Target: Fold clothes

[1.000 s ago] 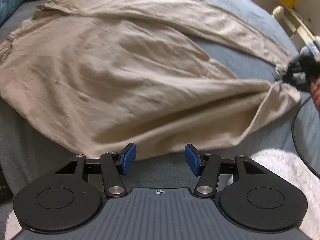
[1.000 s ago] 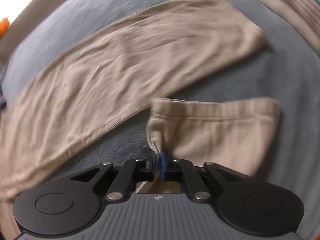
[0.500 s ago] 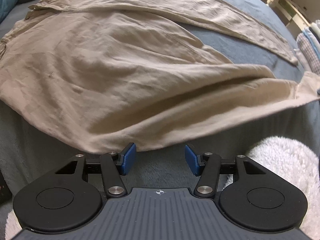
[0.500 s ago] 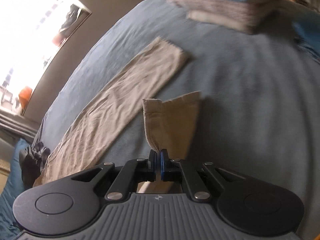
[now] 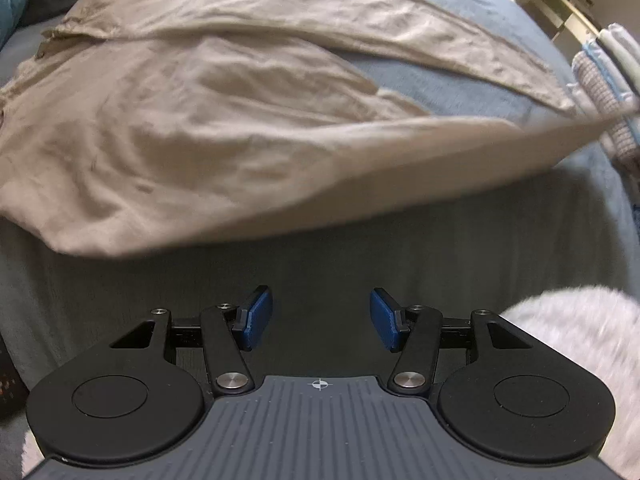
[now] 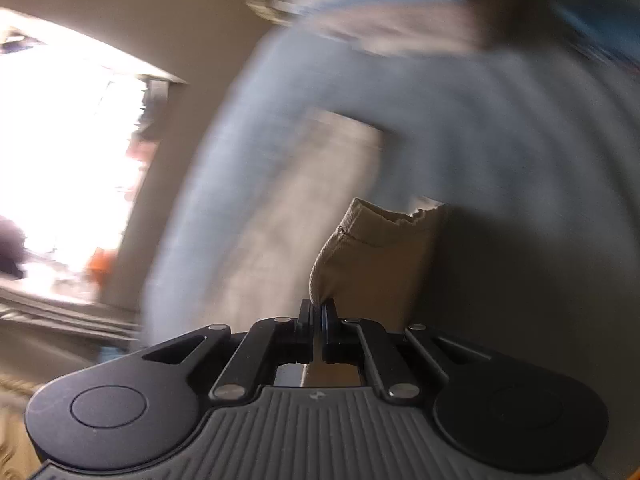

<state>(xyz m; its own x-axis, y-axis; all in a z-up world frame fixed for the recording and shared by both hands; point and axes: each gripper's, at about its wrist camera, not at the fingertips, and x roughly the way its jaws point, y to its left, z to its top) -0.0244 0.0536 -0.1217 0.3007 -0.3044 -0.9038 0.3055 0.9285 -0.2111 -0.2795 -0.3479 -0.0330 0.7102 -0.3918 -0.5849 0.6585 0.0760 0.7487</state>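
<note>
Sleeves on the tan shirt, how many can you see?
2. One sleeve lies flat on the blue bed, stretched toward the far right. The other sleeve is lifted, its cuff pinched in the right claw. None seems hidden.

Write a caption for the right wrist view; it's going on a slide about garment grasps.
Right gripper shut on a beige sleeve cuff, lifted above the blurred blue bedspread.
</note>
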